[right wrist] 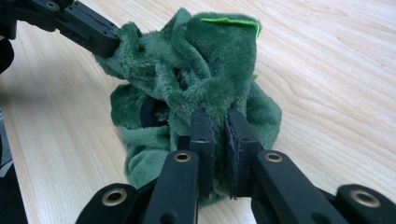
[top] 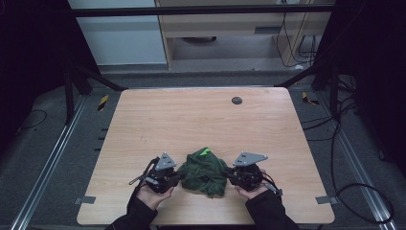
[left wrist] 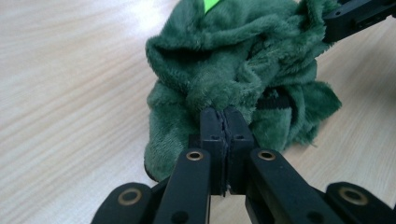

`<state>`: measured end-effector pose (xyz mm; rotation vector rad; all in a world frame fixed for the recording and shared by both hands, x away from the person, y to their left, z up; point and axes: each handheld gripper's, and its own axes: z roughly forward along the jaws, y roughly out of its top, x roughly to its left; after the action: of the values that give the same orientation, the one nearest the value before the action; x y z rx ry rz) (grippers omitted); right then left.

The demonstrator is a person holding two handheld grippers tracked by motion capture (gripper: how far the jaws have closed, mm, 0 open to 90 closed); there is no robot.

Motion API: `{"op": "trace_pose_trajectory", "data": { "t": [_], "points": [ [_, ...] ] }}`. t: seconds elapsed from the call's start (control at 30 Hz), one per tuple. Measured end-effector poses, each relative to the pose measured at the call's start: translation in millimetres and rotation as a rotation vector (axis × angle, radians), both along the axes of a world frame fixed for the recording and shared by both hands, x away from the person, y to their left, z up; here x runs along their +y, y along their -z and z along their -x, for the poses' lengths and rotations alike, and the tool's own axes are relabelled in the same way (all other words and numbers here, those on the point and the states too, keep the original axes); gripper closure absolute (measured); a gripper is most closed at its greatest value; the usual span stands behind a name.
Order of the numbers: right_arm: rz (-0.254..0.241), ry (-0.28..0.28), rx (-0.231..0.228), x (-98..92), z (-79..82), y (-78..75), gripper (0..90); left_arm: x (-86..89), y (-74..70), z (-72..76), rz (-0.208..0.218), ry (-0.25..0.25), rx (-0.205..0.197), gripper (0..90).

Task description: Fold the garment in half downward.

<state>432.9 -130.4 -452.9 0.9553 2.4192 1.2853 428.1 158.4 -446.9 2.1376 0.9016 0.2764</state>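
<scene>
Green plush cloth point(top: 206, 171) is seen bunched in a crumpled heap on the wooden surface point(top: 191, 120), close to the near edge and roughly midway between the left and right edges. A bright green tag point(top: 205, 152) is shown at the top of the heap, on its far side.

At the left side of the heap, the left claw point(top: 178, 177) is held by a hand in a dark sleeve. In the left gripper view its jaws are pressed together, with a fold of the cloth point(left wrist: 233, 70) pinched at their tips point(left wrist: 225, 114).

At the right side of the heap, the right claw point(top: 230, 178) is held the same way. In the right gripper view a thicker fold of the cloth point(right wrist: 201, 74) is clamped between its narrowly parted jaws point(right wrist: 218, 119).

Further right and toward the far edge, a small dark disc point(top: 236, 100) lies well apart from everything else.

As a judgement, the work appears to be at an early stage: both sides of the cloth have been gripped, but nothing has been spread or flattened, and the fabric is not yet lifted clear of the surface. Pulling the two holds apart and laying or folding the cloth are presumably left to do.
</scene>
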Motion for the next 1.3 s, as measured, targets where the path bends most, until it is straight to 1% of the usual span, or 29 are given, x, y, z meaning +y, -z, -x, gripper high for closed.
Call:
{"op": "trace_pose_trajectory", "data": {
  "t": [0.23, 0.53, 0.63, 0.83, 0.9, 0.97, 1.03, 1.1, 1.3],
  "points": [
    [-0.004, 0.002, 0.010, -1.6, 6.1, 5.7, 82.3, 0.6, 4.2, 4.7, -0.009, 0.005, 0.012, 88.8],
    [-0.005, 0.001, 0.040, -0.9, 10.6, 14.4, 80.7, -1.3, 13.1, 8.6, -0.023, 0.014, 0.047, 88.7],
    [0.000, 0.001, 0.054, 0.2, 11.5, 17.8, 80.5, -3.4, 15.9, 9.4, -0.032, 0.020, 0.053, 88.6],
    [0.012, -0.003, 0.067, -0.2, 13.9, 22.6, 80.3, -5.6, 20.1, 10.9, -0.043, 0.023, 0.065, 88.5],
    [0.018, -0.007, 0.071, -0.4, 14.3, 24.8, 80.0, -5.5, 21.1, 12.1, -0.053, 0.027, 0.061, 88.4],
    [0.021, -0.006, 0.073, -0.3, 14.5, 25.5, 80.0, -5.6, 21.6, 12.7, -0.052, 0.024, 0.062, 88.4],
    [0.023, -0.009, 0.086, 0.5, 14.6, 28.0, 79.5, -5.1, 22.4, 13.2, -0.056, 0.022, 0.060, 88.0],
    [0.024, -0.011, 0.081, 0.7, 14.4, 28.1, 79.1, -5.3, 22.8, 14.0, -0.056, 0.016, 0.056, 87.7],
    [0.007, -0.006, 0.084, -1.0, 15.1, 22.8, 74.1, -4.7, 19.8, 17.4, -0.057, -0.003, 0.032, 83.7]
  ]
}}
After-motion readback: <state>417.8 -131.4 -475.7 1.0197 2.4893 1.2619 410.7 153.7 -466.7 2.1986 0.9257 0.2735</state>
